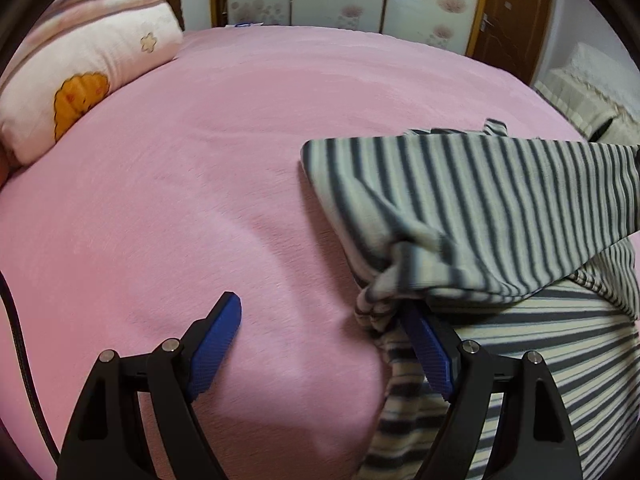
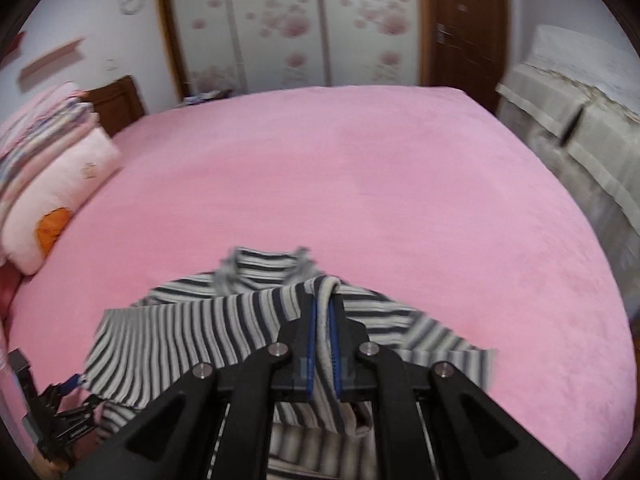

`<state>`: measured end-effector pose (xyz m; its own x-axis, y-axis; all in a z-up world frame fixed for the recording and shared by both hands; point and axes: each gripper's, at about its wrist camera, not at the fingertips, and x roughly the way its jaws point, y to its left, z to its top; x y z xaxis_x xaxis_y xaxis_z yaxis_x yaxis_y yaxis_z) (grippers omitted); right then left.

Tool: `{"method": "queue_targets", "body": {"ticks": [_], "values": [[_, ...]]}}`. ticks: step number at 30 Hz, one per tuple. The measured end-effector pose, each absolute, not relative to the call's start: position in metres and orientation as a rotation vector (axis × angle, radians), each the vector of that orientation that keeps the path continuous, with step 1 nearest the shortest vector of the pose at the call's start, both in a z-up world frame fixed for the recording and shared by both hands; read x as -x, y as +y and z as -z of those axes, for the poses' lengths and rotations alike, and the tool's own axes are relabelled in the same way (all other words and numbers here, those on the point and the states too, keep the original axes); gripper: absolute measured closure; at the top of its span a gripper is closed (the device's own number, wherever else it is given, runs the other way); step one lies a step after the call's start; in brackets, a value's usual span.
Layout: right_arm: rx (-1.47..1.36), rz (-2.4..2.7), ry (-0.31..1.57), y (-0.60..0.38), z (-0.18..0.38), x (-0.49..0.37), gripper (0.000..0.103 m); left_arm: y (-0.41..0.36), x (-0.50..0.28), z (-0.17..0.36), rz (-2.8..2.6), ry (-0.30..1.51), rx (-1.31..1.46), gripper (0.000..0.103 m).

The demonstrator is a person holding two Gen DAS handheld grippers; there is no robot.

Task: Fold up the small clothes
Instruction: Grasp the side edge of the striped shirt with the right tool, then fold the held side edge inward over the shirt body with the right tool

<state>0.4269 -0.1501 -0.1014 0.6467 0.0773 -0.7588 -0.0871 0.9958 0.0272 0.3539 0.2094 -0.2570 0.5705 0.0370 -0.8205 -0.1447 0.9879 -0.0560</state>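
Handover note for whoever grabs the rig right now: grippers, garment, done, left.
Right gripper: shut on a fold of the striped shirt, which hangs lifted off the pink bedspread.
Left gripper: open, holding nothing; its right finger sits at the bunched left edge of the shirt, the other over bare bedspread.
Shirt: at the near edge of the bed, partly raised and draped over itself, collar end toward the far side.
Done: one edge picked up, a fold apparently under way.
Left: lay the lifted part down flat, smooth the bunched edge, finish the remaining folds.
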Motion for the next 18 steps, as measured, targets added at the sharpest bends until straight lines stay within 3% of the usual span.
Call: {"method": "queue_targets", "body": {"ticks": [15, 18], "values": [[-0.045, 0.149, 1.017, -0.209, 0.168, -0.444, 0.096, 0.201, -0.359, 0.260, -0.178, 0.988, 0.061, 0.022], [-0.054, 0.159, 1.075, -0.215, 0.182, -0.445, 0.091, 0.202, -0.350, 0.263, -0.192, 0.984, 0.089, 0.032]]}}
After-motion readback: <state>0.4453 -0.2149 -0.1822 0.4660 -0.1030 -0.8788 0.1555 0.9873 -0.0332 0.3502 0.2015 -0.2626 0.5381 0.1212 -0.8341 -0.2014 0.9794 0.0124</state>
